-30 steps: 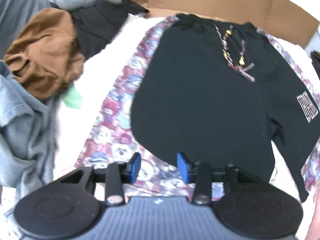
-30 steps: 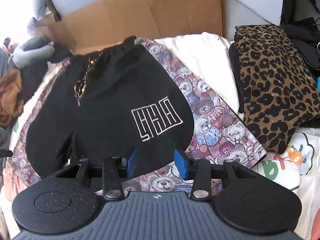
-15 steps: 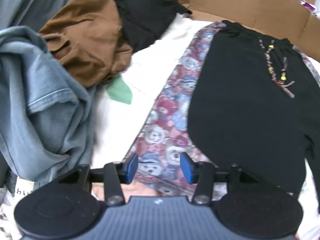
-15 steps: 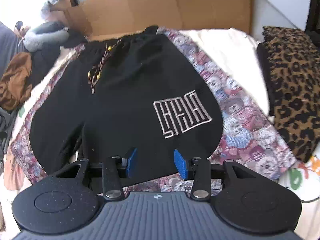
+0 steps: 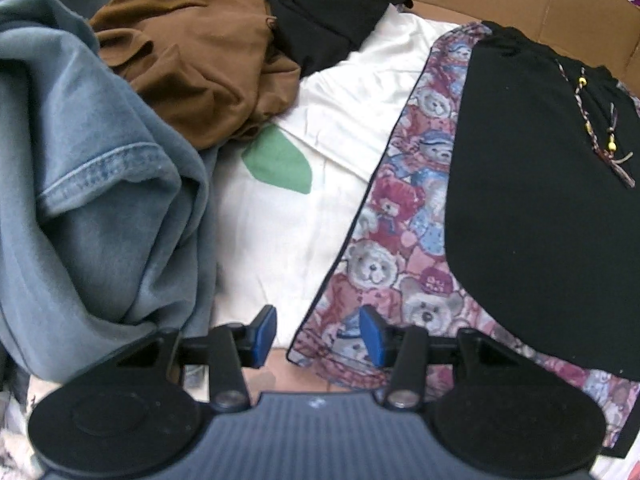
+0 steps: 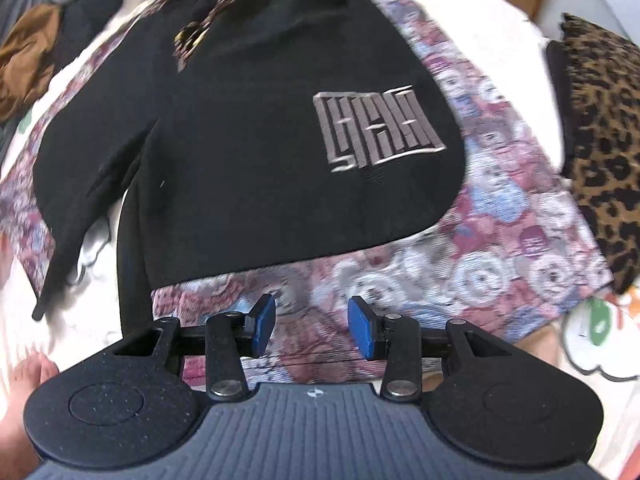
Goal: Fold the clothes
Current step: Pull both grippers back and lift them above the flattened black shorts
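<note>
While both tools hang with nothing between their blue pads, the black shorts [image 6: 248, 128] lie spread flat and face up across the middle of the right wrist view, on a teddy-bear blanket [image 6: 500, 240]. Their waistband is at the top of the frame and their leg hems run along the lower middle. In the left wrist view the shorts [image 5: 536, 200] fill the right side of the frame.

The left tool [image 5: 318, 336], at the bottom centre, stands wide apart over the blanket's near corner and a strip of white sheet [image 5: 276, 216]. The right tool [image 6: 312, 328] is equally wide apart, just short of the hem below the grey logo [image 6: 378, 130].

Judging by the way it lies, the cloth looks like soft, light knit: limp, not slippery, likely to sag and drag if lifted by one point. A doubled edge such as a hem corner or the waistband end would likely give the pads the most to bite on. The beaded drawstring [image 5: 592, 120] hangs loose near the waist and could snag or slip out of a fold. The blanket underneath is also soft, so a deep pinch might catch both layers.
</note>
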The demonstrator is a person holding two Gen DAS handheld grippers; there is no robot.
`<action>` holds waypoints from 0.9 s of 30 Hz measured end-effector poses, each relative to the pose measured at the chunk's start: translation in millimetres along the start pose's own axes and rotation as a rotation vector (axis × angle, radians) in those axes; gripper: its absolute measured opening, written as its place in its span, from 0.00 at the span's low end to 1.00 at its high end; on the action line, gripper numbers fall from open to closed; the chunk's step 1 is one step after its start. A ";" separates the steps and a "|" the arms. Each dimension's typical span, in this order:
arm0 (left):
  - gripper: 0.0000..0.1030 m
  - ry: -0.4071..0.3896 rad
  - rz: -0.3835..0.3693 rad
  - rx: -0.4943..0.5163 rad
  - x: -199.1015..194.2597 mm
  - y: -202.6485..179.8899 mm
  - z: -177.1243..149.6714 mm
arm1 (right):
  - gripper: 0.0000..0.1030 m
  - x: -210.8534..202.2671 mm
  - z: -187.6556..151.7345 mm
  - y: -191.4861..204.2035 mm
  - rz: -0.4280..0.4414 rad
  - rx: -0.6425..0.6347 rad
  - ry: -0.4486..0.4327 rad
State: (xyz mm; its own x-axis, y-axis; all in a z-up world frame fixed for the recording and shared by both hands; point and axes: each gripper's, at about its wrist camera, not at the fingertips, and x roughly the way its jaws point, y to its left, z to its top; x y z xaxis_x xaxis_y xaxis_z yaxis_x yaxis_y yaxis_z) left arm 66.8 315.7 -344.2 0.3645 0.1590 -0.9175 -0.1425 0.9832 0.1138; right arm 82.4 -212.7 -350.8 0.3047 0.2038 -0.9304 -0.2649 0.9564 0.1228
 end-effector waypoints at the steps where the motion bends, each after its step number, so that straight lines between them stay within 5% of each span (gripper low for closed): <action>1: 0.47 -0.003 -0.005 0.002 2.6 1.4 -0.2 | 0.46 -4.9 2.5 -3.2 -0.005 0.008 -0.003; 7: 0.36 0.002 -0.005 0.002 21.0 7.4 -7.9 | 0.46 -33.6 20.5 -14.5 -0.051 -0.018 -0.006; 27: 0.34 -0.046 -0.160 -0.140 30.7 41.3 -39.9 | 0.46 -76.0 46.3 -7.8 -0.052 -0.094 -0.020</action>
State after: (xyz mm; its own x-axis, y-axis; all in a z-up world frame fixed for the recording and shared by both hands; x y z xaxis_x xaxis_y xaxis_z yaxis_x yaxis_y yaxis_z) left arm 35.4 357.6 -382.8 0.4337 0.0086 -0.9010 -0.2041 0.9749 -0.0890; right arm 103.7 -225.9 -265.0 0.3378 0.1592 -0.9277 -0.3326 0.9422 0.0405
